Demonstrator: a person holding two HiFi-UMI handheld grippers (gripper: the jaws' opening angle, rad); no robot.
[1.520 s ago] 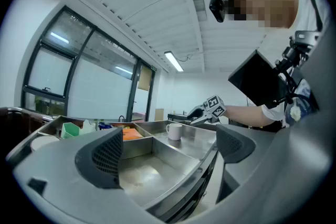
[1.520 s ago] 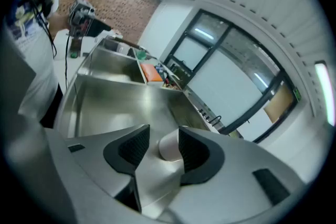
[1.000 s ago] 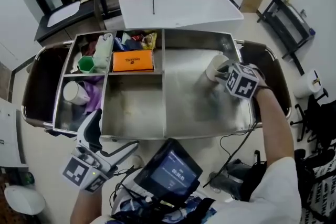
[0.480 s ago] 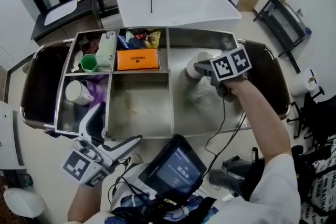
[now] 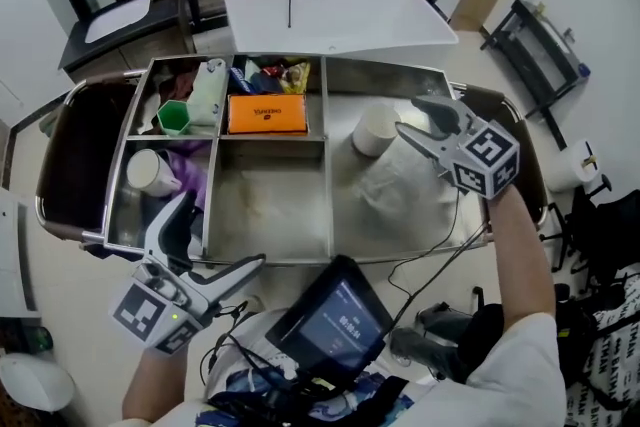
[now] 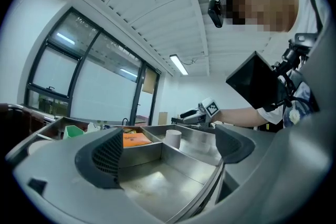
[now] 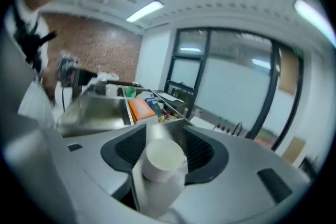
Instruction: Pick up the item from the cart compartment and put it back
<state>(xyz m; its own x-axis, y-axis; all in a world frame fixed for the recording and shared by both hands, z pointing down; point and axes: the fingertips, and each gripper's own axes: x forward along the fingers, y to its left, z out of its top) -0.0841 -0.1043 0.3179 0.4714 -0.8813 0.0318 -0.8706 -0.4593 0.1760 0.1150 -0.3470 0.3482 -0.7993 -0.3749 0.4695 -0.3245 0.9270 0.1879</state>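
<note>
- one cart is seen, its steel top divided into five compartments; the middle near one is bare.
- the large right compartment holds the task's thing: one white cup, stood upright on the floor near the far wall.
- two grippers are counted. the right gripper is pointed at the cup with its jaws opening; in the right gripper view the cup is seen between the pads but is not pressed by them.
- the left gripper is held at the cart's near edge, jaws spread, with nothing between them.
- one orange box is laid flat in the far middle compartment, with a few small packets behind it; their number cannot be told.
- one white bottle and one green cup are kept in the far left compartment.
- a second white cup-like thing is laid beside purple cloth in the near left compartment.
- the task is judged nearly done: the cup is set back and let go; only the gripper's withdrawal is left.
</note>
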